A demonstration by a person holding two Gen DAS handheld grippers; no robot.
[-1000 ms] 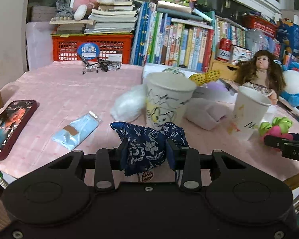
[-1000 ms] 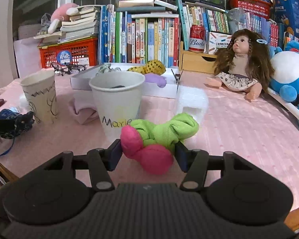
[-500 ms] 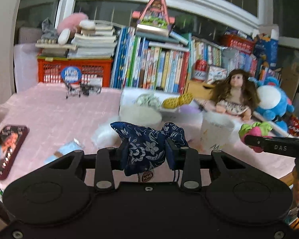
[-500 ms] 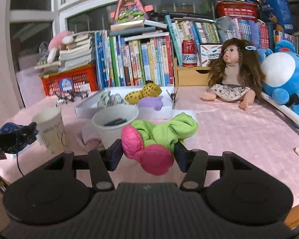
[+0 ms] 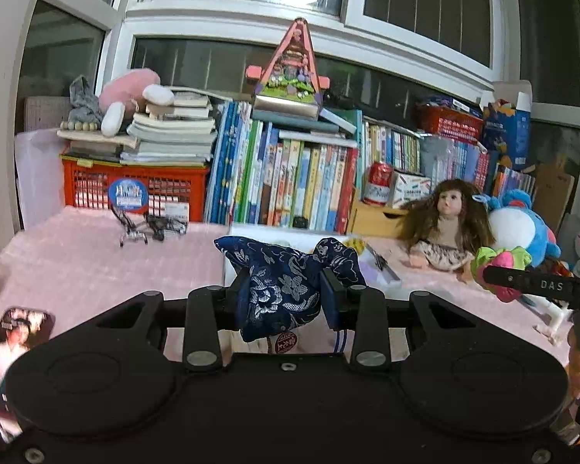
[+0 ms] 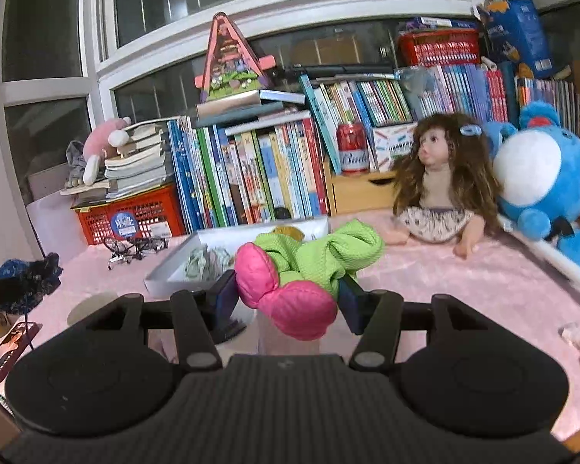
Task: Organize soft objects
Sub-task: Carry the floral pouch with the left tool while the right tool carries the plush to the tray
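My left gripper (image 5: 286,297) is shut on a dark blue floral cloth pouch (image 5: 286,282) and holds it above the pink table. My right gripper (image 6: 290,294) is shut on a pink and green soft toy (image 6: 290,274), also held up in the air. The toy and the right gripper's finger show at the right of the left wrist view (image 5: 500,266). The pouch shows at the left of the right wrist view (image 6: 27,278). A white open tray (image 6: 162,274) holding soft items lies on the table beyond both grippers.
A doll (image 6: 440,189) and a blue plush (image 6: 553,189) sit at the back right. Books (image 5: 290,181) and a red basket (image 5: 135,189) line the back. A phone (image 5: 15,336) lies at the left edge. A paper cup's rim (image 6: 89,305) shows below.
Both grippers have risen well above the table with their loads and tilted upward. The two paper cups have dropped out of the left wrist view.
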